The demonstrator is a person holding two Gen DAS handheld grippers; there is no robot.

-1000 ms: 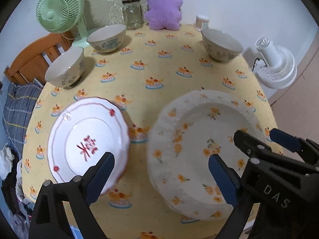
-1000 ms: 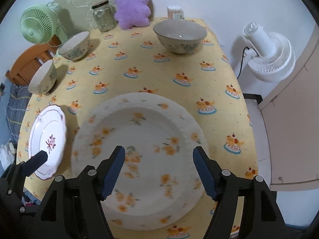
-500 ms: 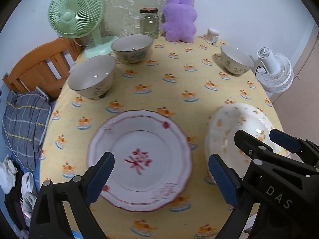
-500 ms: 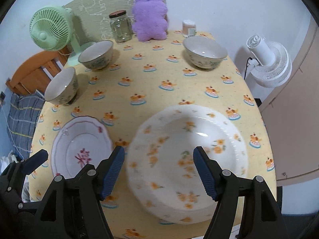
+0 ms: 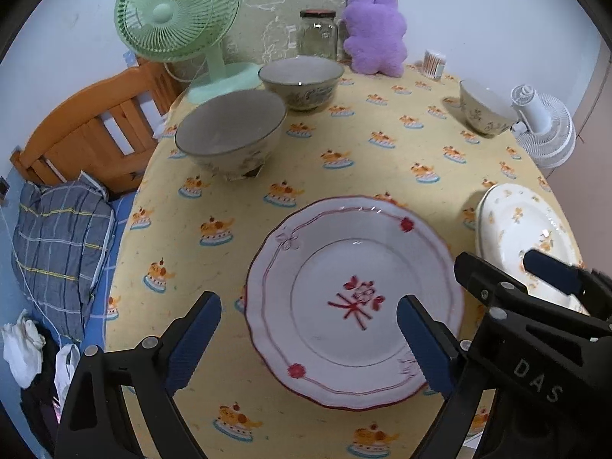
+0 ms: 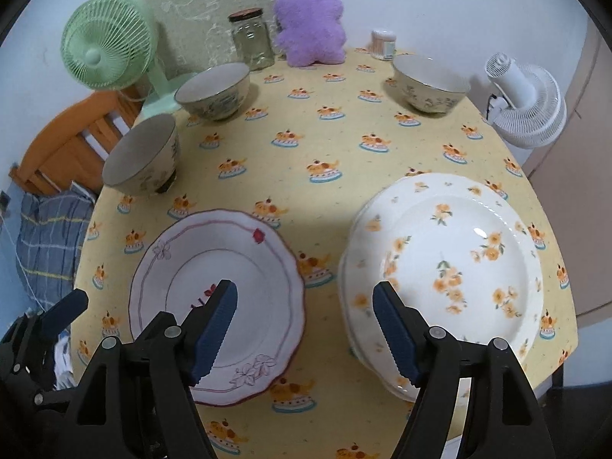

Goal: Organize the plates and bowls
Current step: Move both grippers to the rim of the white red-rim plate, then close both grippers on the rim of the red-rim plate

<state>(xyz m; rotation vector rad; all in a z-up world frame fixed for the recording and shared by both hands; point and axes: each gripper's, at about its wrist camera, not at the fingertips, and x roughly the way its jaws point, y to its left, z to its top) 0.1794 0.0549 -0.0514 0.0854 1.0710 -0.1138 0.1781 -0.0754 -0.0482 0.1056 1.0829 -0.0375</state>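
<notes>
Red-trimmed plate [image 5: 354, 298] lying near-left, orange-flowered plate [image 6: 447, 267] near-right, unstacked; three bowls [image 6: 212, 90] sitting apart on far surface [image 6: 325, 141]; left hand-held gripper [image 5: 308, 338] and right hand-held gripper [image 6: 306, 325] both hovering wide, holding nothing; stacking seemingly unstarted.

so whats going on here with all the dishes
A person holds a claw in each hand over a table set with dishes, sorting plates and bowls. Both the left claw and the right claw are open and hold nothing. The red-trimmed plate lies flat beneath the left claw, the orange-flowered plate beside it to the right. Three bowls stand apart farther back, not stacked.
</notes>
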